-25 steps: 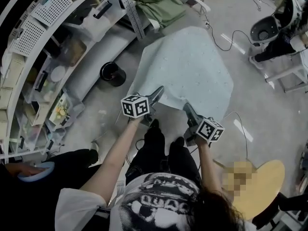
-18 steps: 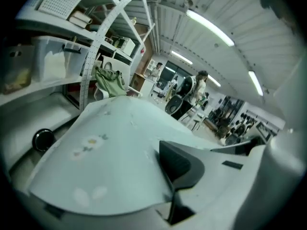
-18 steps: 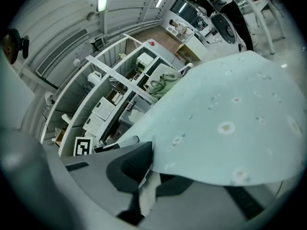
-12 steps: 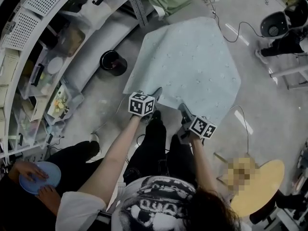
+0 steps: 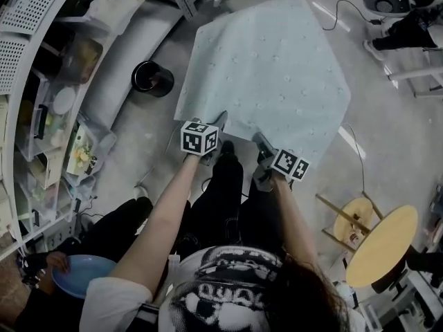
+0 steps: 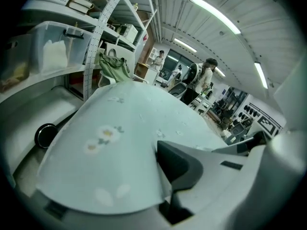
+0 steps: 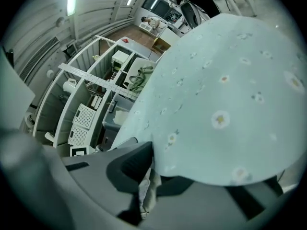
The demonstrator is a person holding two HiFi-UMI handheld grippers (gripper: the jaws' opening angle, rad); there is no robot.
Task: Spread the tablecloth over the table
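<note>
Tablecloth (image 5: 270, 68) lower, flatter above floor (image 5: 401, 161)

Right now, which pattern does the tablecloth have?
The tablecloth is pale green with small flowers; right gripper view.

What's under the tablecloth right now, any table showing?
No table top or legs show; the tablecloth hides whatever is beneath it. Around its edges I see floor and a black bin.

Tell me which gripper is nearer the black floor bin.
Left. The left gripper pinches the tablecloth on the black bin side; the right gripper, jaws opening with cloth between them, sits farther away.
</note>
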